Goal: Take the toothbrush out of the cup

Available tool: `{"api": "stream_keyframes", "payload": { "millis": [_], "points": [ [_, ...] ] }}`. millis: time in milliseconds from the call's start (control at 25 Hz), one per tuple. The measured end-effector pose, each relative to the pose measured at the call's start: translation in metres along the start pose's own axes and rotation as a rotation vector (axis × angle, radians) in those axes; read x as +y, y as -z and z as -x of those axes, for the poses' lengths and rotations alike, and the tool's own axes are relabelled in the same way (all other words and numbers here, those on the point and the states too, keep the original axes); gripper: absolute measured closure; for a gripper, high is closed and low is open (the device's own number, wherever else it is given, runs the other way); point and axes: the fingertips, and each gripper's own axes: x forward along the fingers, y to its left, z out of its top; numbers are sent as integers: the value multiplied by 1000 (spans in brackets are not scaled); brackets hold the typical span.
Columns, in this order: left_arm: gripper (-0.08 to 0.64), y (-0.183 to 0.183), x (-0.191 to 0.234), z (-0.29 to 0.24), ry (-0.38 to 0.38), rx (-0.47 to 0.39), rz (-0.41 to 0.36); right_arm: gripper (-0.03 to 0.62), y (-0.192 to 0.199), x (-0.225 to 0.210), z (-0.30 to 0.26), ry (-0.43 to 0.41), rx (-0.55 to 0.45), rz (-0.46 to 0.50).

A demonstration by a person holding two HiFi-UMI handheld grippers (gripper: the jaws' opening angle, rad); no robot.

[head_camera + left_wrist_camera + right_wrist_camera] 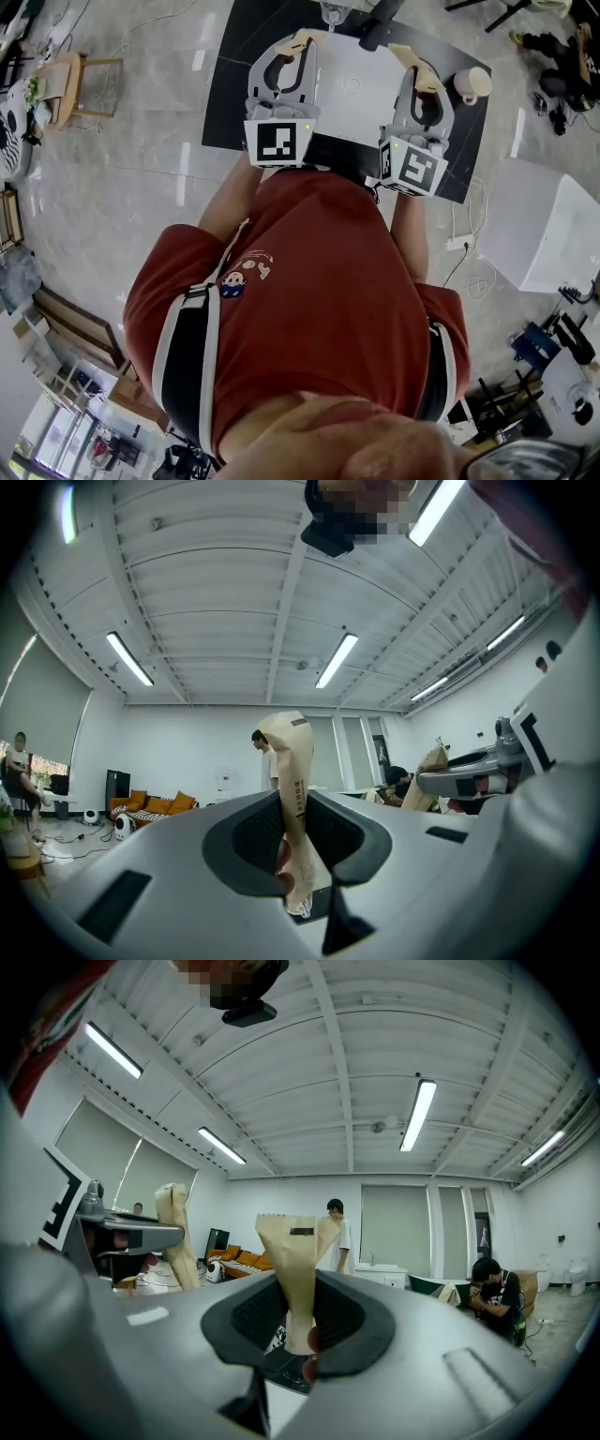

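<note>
The cup (pixel 472 84) sits on the table (pixel 234 94), by its right edge, right of the right gripper (pixel 419 58); the left gripper (pixel 302 37) is further left.

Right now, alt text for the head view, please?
Seen from above, a person in a red shirt holds the left gripper and right gripper over a white mat on a black table, fingers together and empty. A beige cup stands near the table's right end.
</note>
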Motion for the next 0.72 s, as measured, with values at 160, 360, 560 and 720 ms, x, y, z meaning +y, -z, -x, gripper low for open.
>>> {"api": "stream_keyframes", "payload": {
  "millis": [160, 360, 560, 720],
  "points": [
    [495, 0, 4, -1, 1, -8, 11, 514, 1, 4, -2, -3, 5, 6],
    [495, 2, 5, -3, 3, -7, 15, 513, 2, 5, -4, -3, 7, 10],
    [495, 3, 5, -6, 3, 1, 16, 512, 2, 2, -8, -2, 10, 12],
    [495, 4, 6, -7, 3, 7, 19, 512, 3, 1, -9, 0, 13, 8]
  ]
}}
